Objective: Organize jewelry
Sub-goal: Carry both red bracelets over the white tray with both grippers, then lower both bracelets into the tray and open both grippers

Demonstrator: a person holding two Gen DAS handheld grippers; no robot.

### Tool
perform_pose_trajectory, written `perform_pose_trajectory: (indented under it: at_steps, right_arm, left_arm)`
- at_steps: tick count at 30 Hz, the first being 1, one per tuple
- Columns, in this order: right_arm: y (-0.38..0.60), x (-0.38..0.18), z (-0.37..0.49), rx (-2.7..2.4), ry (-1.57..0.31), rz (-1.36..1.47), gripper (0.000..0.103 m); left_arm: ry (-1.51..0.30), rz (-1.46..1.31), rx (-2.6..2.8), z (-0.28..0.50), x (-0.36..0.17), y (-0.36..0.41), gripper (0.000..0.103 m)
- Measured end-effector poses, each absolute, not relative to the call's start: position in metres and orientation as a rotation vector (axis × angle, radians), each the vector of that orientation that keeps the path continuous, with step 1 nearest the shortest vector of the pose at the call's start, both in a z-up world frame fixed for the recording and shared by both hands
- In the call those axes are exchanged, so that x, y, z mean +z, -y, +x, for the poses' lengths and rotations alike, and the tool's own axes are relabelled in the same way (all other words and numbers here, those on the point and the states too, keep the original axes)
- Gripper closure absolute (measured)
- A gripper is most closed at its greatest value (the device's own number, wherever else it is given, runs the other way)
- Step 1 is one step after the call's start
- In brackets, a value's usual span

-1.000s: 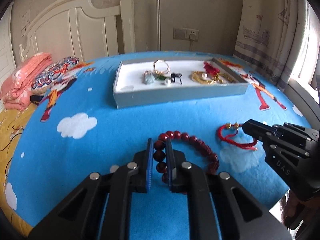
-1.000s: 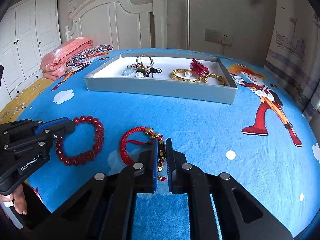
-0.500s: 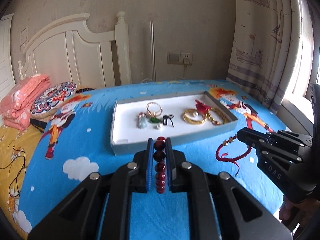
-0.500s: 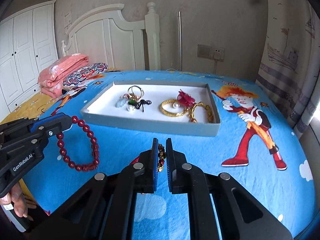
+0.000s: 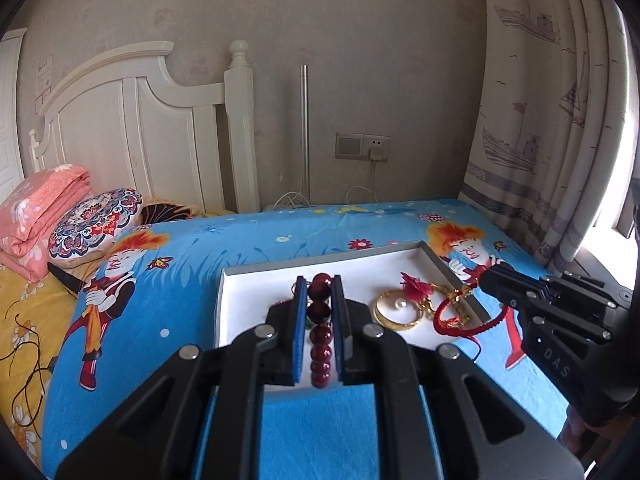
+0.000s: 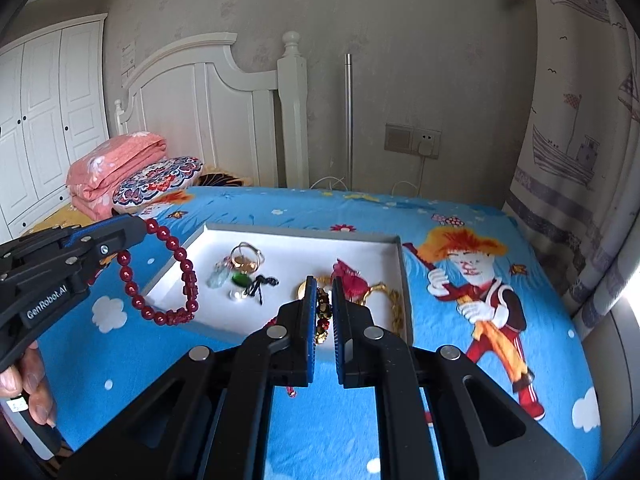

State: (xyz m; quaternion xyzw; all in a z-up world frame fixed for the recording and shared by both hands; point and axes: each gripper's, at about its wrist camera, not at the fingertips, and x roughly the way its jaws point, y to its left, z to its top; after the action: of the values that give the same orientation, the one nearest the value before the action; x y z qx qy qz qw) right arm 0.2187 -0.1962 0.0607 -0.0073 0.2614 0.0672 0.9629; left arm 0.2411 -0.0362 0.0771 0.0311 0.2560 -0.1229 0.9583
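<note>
My left gripper [image 5: 318,282] is shut on a dark red bead bracelet [image 5: 320,336] and holds it in the air over the near left part of the grey tray [image 5: 244,274]. In the right wrist view the bracelet [image 6: 176,280] hangs as a loop from the left gripper [image 6: 138,226]. My right gripper [image 6: 320,284] is shut on a red cord bracelet with gold charms [image 6: 322,312], held above the tray's [image 6: 404,280] near right part. In the left wrist view that cord bracelet [image 5: 456,316] dangles from the right gripper [image 5: 486,280].
The tray holds a gold bangle with a pearl [image 5: 396,312], a red flower piece [image 5: 416,286], a ring [image 6: 246,258], a green stone [image 6: 239,280] and a black cord [image 6: 262,284]. It lies on a blue cartoon bedsheet [image 6: 460,220]. A folded pink blanket [image 6: 116,168] and a patterned cushion [image 6: 160,180] lie at the far left.
Both grippers lifted their bracelets off the bedsheet and carried them forward over the tray. The bracelets now hang in the air.
</note>
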Motion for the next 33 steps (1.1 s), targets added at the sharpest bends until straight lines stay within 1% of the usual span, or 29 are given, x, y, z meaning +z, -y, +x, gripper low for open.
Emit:
perform_pose_trajectory:
  at_steps: [7, 12, 18, 23, 24, 25, 28, 29, 30, 33]
  right_arm:
    - [0.189, 0.054, 0.253, 0.123, -0.558, -0.014, 0.094]
    - [0.183, 0.041, 0.270, 0.104, -0.581, -0.011, 0.094]
    - [0.182, 0.026, 0.284, 0.089, -0.605, -0.006, 0.094]
    - [0.182, 0.016, 0.292, 0.075, -0.621, -0.003, 0.093]
    - [0.182, 0.014, 0.293, 0.072, -0.626, -0.003, 0.093]
    - [0.183, 0.013, 0.295, 0.068, -0.632, -0.001, 0.093]
    - [0.184, 0.009, 0.297, 0.059, -0.639, 0.002, 0.093]
    - [0.184, 0.008, 0.297, 0.058, -0.642, 0.003, 0.093]
    - [0.184, 0.007, 0.297, 0.058, -0.644, 0.003, 0.093]
    - [0.184, 0.006, 0.294, 0.051, -0.644, 0.005, 0.092]
  left_arm:
    - [-0.550, 0.036, -0.247, 0.272, 0.063, 0.040, 0.092]
    - [-0.600, 0.001, -0.242, 0.295, 0.042, 0.042, 0.092]
    - [-0.652, -0.018, -0.231, 0.312, 0.018, 0.041, 0.092]
    - [-0.678, -0.024, -0.217, 0.320, 0.008, 0.039, 0.091]
    - [-0.681, -0.023, -0.216, 0.321, 0.007, 0.039, 0.085]
    - [-0.685, -0.022, -0.216, 0.322, 0.006, 0.039, 0.074]
    - [-0.686, -0.012, -0.213, 0.321, 0.006, 0.040, 0.067]
    - [-0.687, -0.012, -0.211, 0.321, 0.006, 0.040, 0.063]
    - [-0.683, -0.012, -0.207, 0.319, 0.007, 0.040, 0.052]
    - [-0.674, -0.018, -0.207, 0.313, 0.010, 0.039, 0.046]
